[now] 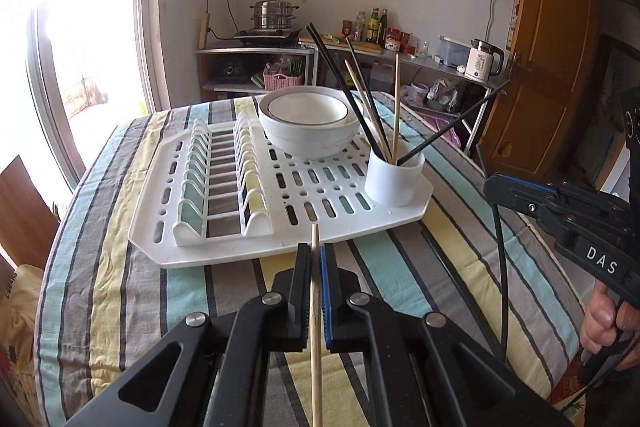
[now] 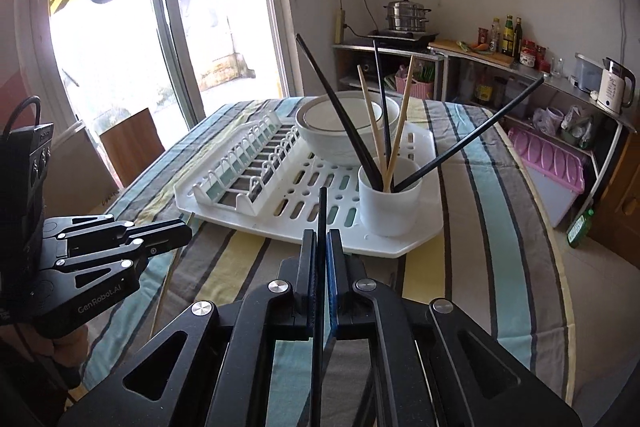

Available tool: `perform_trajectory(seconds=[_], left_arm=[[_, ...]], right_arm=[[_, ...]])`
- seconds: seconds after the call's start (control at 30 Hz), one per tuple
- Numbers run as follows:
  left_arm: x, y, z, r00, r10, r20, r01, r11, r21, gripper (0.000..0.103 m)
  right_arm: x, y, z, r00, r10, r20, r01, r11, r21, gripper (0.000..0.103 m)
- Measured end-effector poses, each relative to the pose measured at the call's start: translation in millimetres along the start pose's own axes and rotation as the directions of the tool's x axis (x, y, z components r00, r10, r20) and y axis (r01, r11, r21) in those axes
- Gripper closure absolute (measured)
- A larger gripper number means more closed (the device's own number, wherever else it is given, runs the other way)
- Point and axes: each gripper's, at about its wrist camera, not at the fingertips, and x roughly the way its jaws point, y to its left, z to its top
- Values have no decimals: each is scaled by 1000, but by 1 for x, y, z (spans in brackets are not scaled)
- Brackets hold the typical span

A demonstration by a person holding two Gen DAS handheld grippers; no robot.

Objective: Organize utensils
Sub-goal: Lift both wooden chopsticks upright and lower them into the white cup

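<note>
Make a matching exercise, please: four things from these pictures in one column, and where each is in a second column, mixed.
Things:
1. wooden chopstick
2. black chopstick
3. bowls
4. cup

Places:
A. stacked at the back of the rack
B. clamped in the right gripper
C. on the rack's front right corner, holding chopsticks
D. clamped in the left gripper

Pairs: 1-D, 2-B, 3-A, 4-C

1. A striped cloth (image 1: 400,267) covers the table.
2. A steel steamer pot (image 2: 406,13) sits on a hob by the far wall.
3. Sauce bottles (image 2: 508,35) stand on the shelf unit, with a white kettle (image 2: 614,85) at its end.
4. A pink basket (image 1: 282,79) sits on a lower shelf.
</note>
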Motion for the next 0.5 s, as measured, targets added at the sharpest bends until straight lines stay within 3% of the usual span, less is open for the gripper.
perform_trajectory(seconds=[0.2,0.5], left_arm=[[-38,1,13,995,-8,94,10,1000,-14,99],[-71,-4,-3,989,-8,147,10,1000,-12,99]], right_arm=[[-38,-6,9,994,5,109,-8,1000,22,99],[-67,-3,-3,986,1,167,-3,1000,13,99]])
